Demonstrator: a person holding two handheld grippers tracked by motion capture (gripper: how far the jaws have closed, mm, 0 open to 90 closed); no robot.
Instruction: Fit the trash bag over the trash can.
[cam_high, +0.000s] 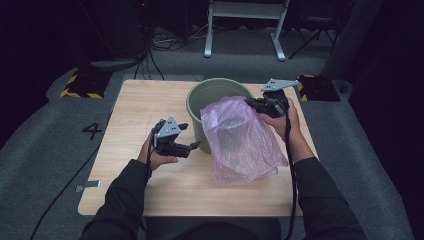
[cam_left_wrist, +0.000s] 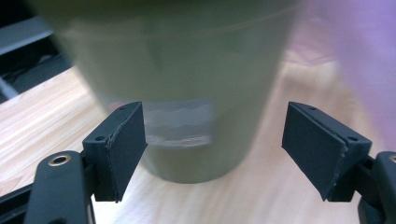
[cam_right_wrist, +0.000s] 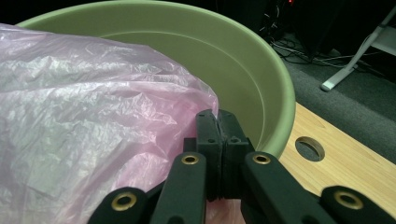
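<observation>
A green plastic bin (cam_high: 210, 95) stands on the wooden table (cam_high: 140, 105). A thin pink plastic bag (cam_high: 240, 140) drapes over the bin's front right rim and down onto the table. My right gripper (cam_high: 255, 103) is shut on the bag's upper edge at the rim; in the right gripper view its jaws (cam_right_wrist: 218, 126) pinch the pink bag (cam_right_wrist: 93, 116) above the bin (cam_right_wrist: 261, 88). My left gripper (cam_high: 192, 145) is open, close to the bin's lower left side. In the left gripper view the bin (cam_left_wrist: 187, 70) stands between and beyond the open pads (cam_left_wrist: 126, 135), with a pale label on it.
The table has a round hole (cam_right_wrist: 309, 147) near its far right edge. A white-legged frame (cam_high: 245, 27), cables and yellow-black marked blocks (cam_high: 82, 85) stand on the grey floor beyond the table. Bare wood lies left of the bin.
</observation>
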